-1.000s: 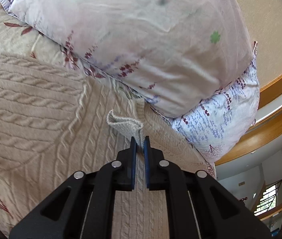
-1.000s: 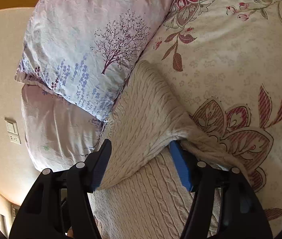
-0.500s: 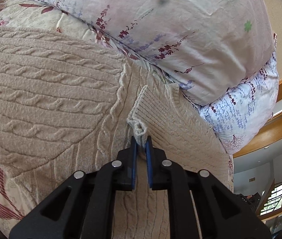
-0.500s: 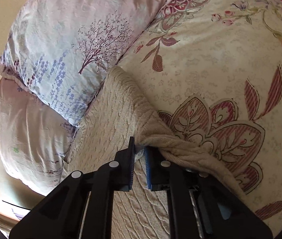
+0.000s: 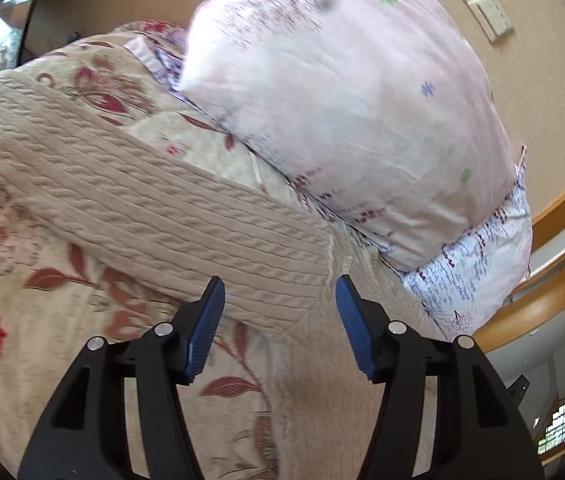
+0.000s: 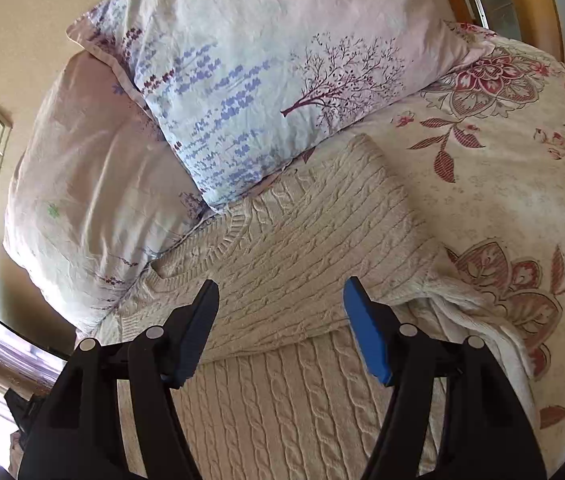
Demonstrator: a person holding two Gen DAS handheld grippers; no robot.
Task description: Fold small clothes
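**A:** The cream cable-knit sweater (image 6: 306, 240) lies on the bed, its neckline end just beside the tree-print pillow (image 6: 266, 80). One flap is already laid across the body: you can see its edge crossing the lower knit in the right wrist view.

**B:** The left wrist view shows a neat folded band of the sweater (image 5: 170, 216) stretching away from the pale pink pillow (image 5: 346, 100), flat on the flowered bedspread (image 5: 42, 344).

**A:** And the tongs? The right tongs (image 6: 282, 328) are spread wide over the sweater, holding nothing.

**B:** Same on the other side. The left tongs (image 5: 278, 320) gape wide, empty, right above the near end of that folded band.

**A:** So I'd say the first folds are done. On the side away from the pillows a rumpled edge trails loose onto the bedspread, and the lower body lies unfolded.

**B:** Agreed, roughly midway. The remaining length probably needs doubling toward the pillows before it counts as a tidy bundle.
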